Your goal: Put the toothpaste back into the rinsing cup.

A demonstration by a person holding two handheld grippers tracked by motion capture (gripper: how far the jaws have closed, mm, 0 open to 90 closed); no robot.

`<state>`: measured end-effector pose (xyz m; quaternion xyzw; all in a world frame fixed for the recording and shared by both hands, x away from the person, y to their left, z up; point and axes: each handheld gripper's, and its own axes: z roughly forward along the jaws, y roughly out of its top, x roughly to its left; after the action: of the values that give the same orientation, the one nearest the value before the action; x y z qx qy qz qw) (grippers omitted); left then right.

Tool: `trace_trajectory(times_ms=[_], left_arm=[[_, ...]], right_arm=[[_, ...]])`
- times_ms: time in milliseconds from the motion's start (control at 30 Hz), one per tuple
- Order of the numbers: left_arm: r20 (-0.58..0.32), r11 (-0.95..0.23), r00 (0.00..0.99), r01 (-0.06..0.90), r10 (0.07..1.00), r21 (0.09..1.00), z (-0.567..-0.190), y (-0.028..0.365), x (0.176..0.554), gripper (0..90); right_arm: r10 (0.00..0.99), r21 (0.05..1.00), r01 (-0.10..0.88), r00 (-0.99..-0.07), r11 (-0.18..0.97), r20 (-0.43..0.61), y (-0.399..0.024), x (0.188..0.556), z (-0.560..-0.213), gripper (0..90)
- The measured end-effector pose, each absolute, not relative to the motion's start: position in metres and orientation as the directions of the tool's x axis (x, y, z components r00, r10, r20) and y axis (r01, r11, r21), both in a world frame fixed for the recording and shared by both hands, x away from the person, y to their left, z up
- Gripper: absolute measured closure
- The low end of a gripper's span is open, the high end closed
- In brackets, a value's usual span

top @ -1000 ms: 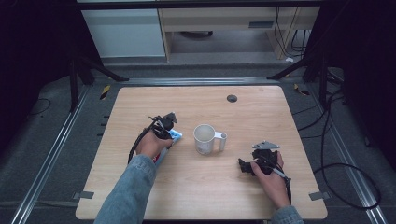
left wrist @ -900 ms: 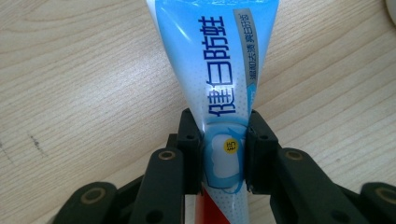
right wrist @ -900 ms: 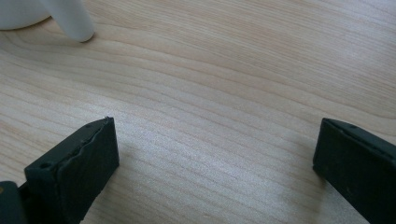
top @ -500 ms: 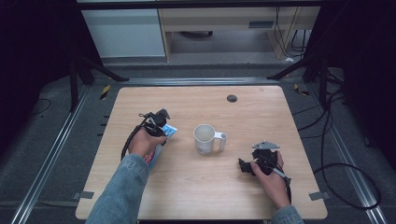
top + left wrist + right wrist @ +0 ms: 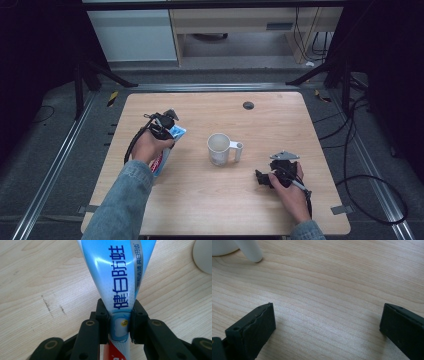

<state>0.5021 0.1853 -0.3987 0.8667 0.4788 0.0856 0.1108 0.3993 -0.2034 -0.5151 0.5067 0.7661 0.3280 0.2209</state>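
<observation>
A blue and white toothpaste tube point(image 5: 117, 277) with dark blue print is pinched between the black jaws of my left gripper point(image 5: 119, 323), near its red lower part. In the high view that left gripper point(image 5: 167, 131) is at the table's left, and the tube point(image 5: 163, 156) slants down under the hand. A white mug point(image 5: 219, 148) stands at the table's middle, its handle pointing right. My right gripper point(image 5: 261, 177) rests near the front right, pointing left toward the mug. In the right gripper view its jaws point(image 5: 327, 327) stand wide apart over bare wood.
The wooden table point(image 5: 280, 210) has a small dark round disc point(image 5: 248, 105) near its far edge. The mug's handle point(image 5: 249, 251) shows at the top left of the right gripper view. Metal rails and cables lie on the floor around the table.
My left hand has drawn away from the mug toward the left and lifted, carrying the toothpaste tube with it. The right hand and the mug have stayed put.
</observation>
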Motion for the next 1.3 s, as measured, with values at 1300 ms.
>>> trace_trajectory(times_ms=[1300], left_arm=[[-0.004, -0.443, 0.513, 0.745, 0.858, 0.498, -0.330, 0.198, 0.499, 72.5]], right_arm=[[0.915, 0.727, 0.627, -0.403, 0.282, -0.007, -0.204, 0.400, -0.515, 0.4]])
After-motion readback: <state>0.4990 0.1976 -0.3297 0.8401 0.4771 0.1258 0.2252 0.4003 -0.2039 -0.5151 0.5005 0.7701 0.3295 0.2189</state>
